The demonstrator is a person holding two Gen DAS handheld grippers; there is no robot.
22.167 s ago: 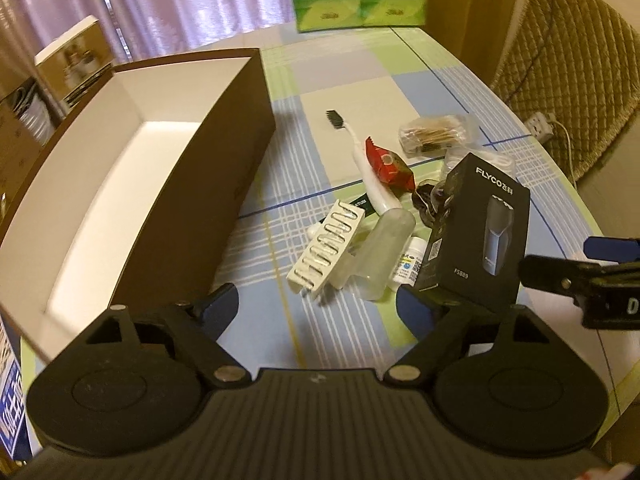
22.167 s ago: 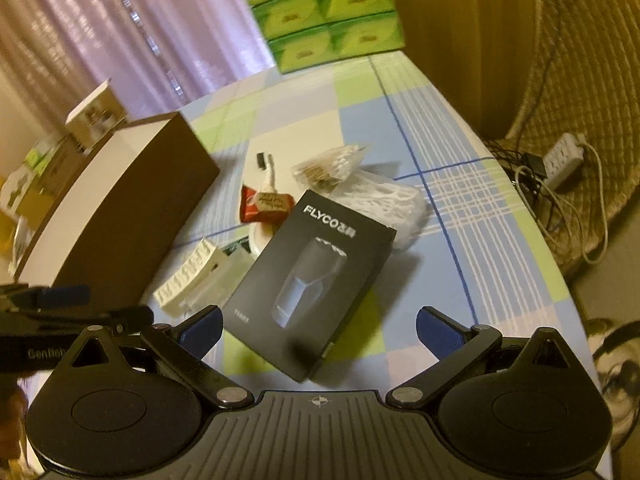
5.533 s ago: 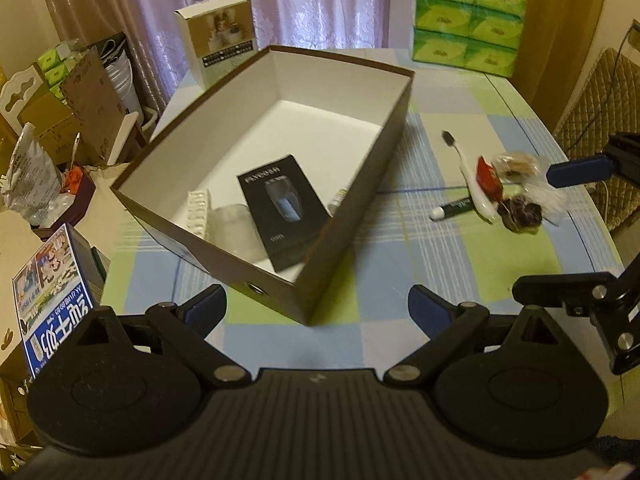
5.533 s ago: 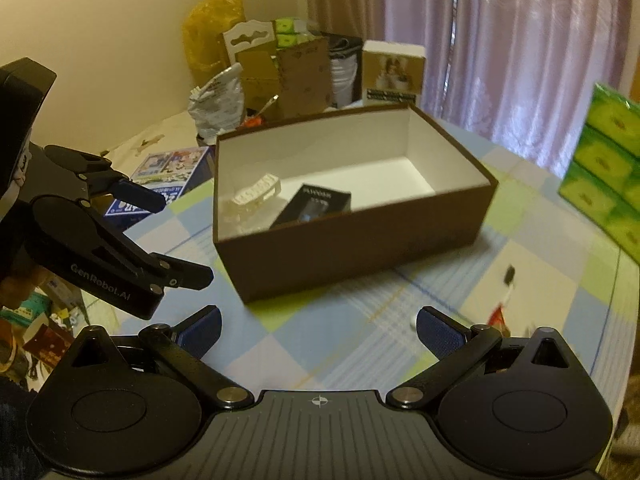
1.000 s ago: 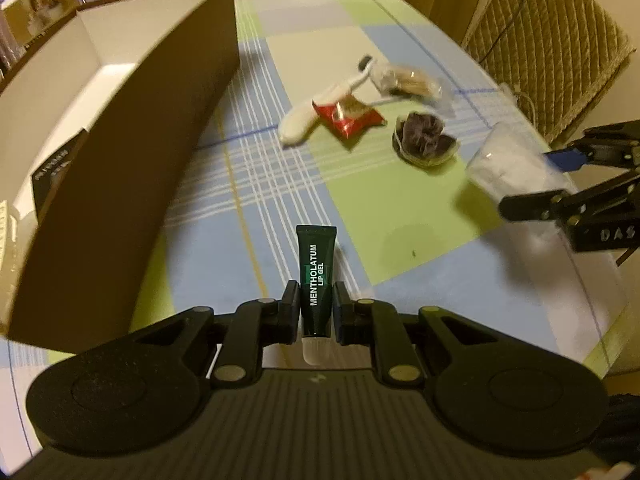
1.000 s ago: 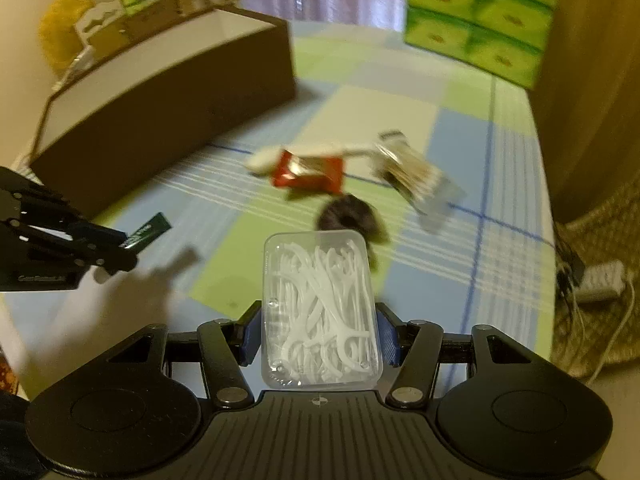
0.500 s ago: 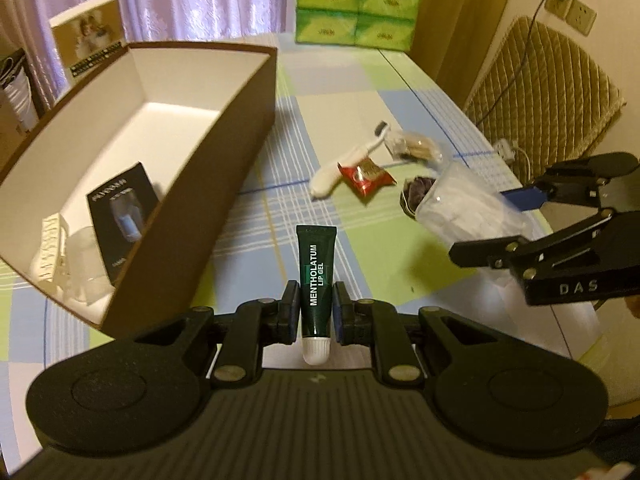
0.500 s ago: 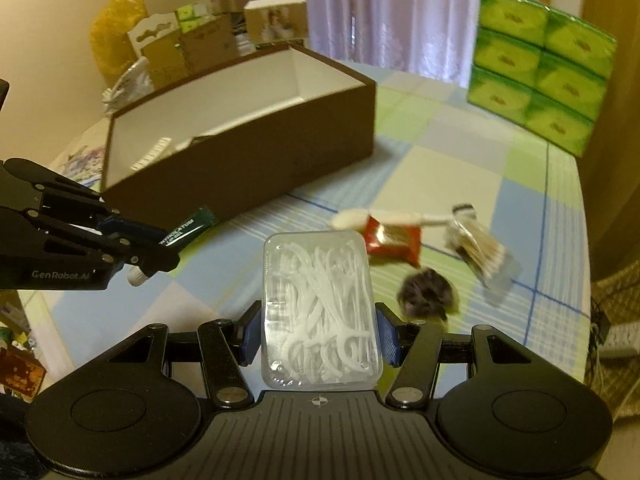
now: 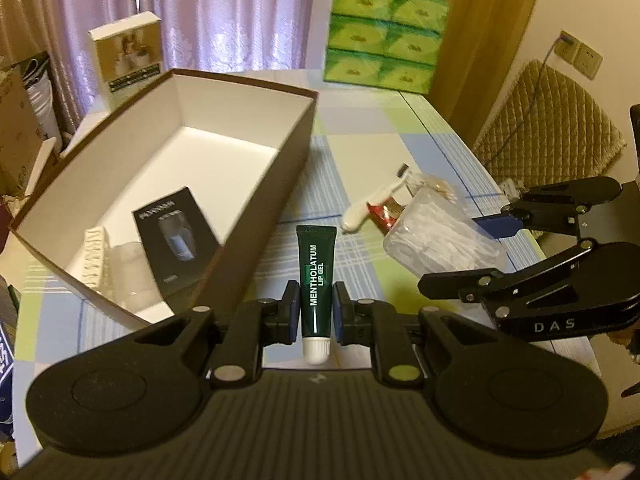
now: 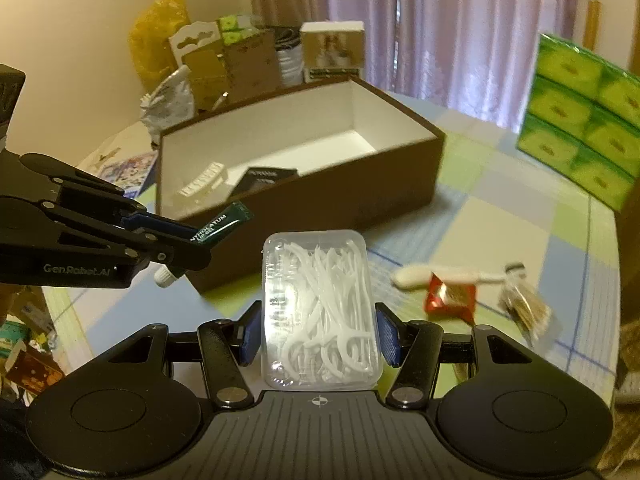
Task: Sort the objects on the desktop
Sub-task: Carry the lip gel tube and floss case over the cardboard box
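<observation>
Left wrist view: the left claw (image 9: pixel 316 312) is clamped on a dark green lip gel tube (image 9: pixel 315 280), white cap pointing back toward the camera. The tube hangs above the checked counter (image 9: pixel 372 128), just outside the near right wall of an open brown box (image 9: pixel 276 196) with a white interior. Inside the box lie a black carton (image 9: pixel 176 236), a white ridged rack (image 9: pixel 94 256) and a clear cup (image 9: pixel 132 268), all crowded at the near end; the far end is bare. To the right, the right claw (image 9: pixel 480 248) carries a clear case of floss picks (image 9: pixel 436 240). Beyond it on the counter rest a white toothbrush (image 9: pixel 372 206) and a red packet (image 9: pixel 384 212), touching each other.

Right wrist view: the right claw (image 10: pixel 320 336) grips the floss pick case (image 10: pixel 320 312) by its long sides, held level above the counter and short of the box's brown wall (image 10: pixel 320 200). The left claw (image 10: pixel 180 240) sits at left with the tube's end over the box's near corner.

To do this step well, each claw should probably clear the rim before lowering, aim for bare floor toward the far end, and release low so nothing bounces. Going in one at a time would likely avoid a clash of claws over the opening.
</observation>
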